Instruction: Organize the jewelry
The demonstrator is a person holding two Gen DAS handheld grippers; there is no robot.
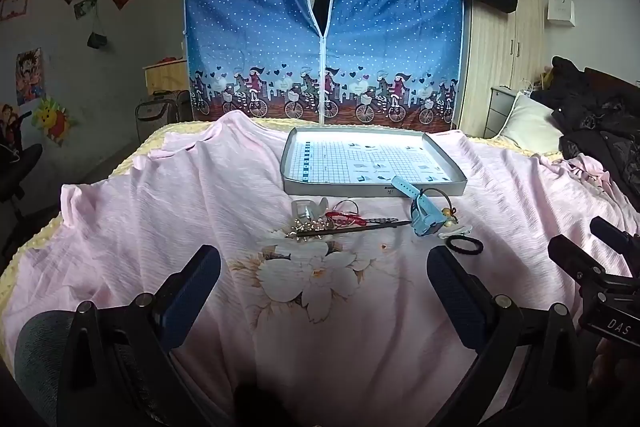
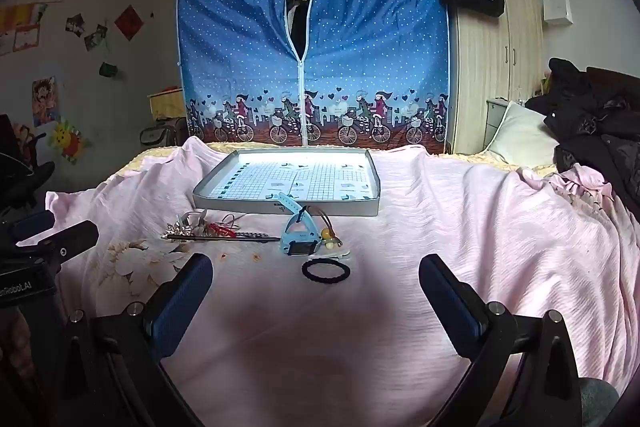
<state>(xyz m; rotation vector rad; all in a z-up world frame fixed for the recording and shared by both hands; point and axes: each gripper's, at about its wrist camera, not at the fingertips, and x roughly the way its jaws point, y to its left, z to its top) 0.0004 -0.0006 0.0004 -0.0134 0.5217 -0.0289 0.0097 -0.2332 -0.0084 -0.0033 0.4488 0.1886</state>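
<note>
Both tongs, left [image 1: 324, 271] and right [image 2: 316, 279], were spread wide and holding nothing over the bed's near edge. Jewelry pile [image 1: 320, 219], blue watch [image 2: 298, 237] and black hair tie [image 2: 326, 271] sat mid-bed, just before the tray [image 2: 280, 207].

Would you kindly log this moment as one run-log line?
stage: start | left gripper: open, empty | right gripper: open, empty | tray: no jewelry inside | watch, hair tie, hairpin: on bedspread

One tray [image 2: 280, 205], one blue watch [image 2: 298, 237], one black hair tie [image 2: 326, 271] — two wardrobes.
</note>
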